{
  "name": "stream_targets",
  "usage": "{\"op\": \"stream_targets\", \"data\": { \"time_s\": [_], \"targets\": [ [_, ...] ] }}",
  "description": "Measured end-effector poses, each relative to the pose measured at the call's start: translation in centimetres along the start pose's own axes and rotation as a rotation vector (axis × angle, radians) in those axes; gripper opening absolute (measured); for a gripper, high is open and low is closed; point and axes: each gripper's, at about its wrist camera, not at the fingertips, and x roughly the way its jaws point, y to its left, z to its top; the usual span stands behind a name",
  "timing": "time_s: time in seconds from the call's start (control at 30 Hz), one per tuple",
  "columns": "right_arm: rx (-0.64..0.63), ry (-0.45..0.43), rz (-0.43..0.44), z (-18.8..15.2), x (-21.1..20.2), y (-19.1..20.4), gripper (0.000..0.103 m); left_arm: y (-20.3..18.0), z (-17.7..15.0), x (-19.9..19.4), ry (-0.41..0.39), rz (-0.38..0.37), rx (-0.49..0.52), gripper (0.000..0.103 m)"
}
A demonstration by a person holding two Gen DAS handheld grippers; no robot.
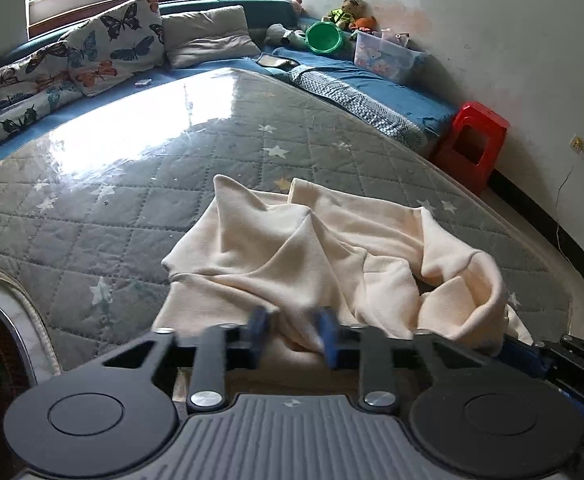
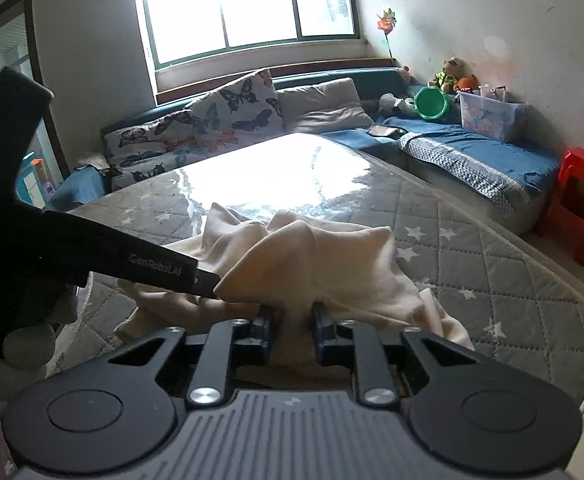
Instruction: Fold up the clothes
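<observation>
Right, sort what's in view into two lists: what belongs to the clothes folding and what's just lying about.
Belongs to the folding:
- cream garment, crumpled on the mattress
- left tongs, closed on its near edge
- right tongs, closed on a fold

Just lying about:
- butterfly pillows
- green bucket
- clear toy box
- red stool
- stuffed toys

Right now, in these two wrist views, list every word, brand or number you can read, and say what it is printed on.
"GenRobot.AI": white letters on the black arm of the left gripper, seen in the right wrist view.
"DAS": partial letters at the left edge of that same black body; the rest is cut off.
Printed pictures on the clear storage box: too blurred to read.
Nothing else legible.
</observation>
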Motion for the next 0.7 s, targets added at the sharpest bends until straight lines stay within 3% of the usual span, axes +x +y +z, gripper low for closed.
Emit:
{"op": "stream_targets", "data": {
  "time_s": [0.07, 0.13, 0.53, 0.63, 0.7],
  "targets": [
    [-0.002, -0.012, 0.011, -0.2, -0.4, 0.0, 0.014, 0.3, -0.2, -0.3, -0.004, -0.008, -0.009, 0.01],
    [-0.015, -0.02, 0.026, -0.4, -1.0, 0.1, 0.014, 0.8, -0.4, -1.1, -0.016, -0.023, -0.022, 0.008],
    [-0.083, -0.043, 0.152, -0.8, -5.8, 0.4, 0.009, 1.9, -3.2, -7.6, -0.083, -0.048, -0.013, 0.006],
    [-0.107, -0.064, 0.133, -0.6, -6.1, 0.7, 0.016, 1.7, -4.5, -8.3, -0.075, -0.03, 0.009, 0.006],
    [-0.101, -0.073, 0.121, -0.2, -5.9, 0.9, 0.04, 2.0, -5.4, -8.7, -0.07, -0.015, 0.007, 0.006]
  ]
}}
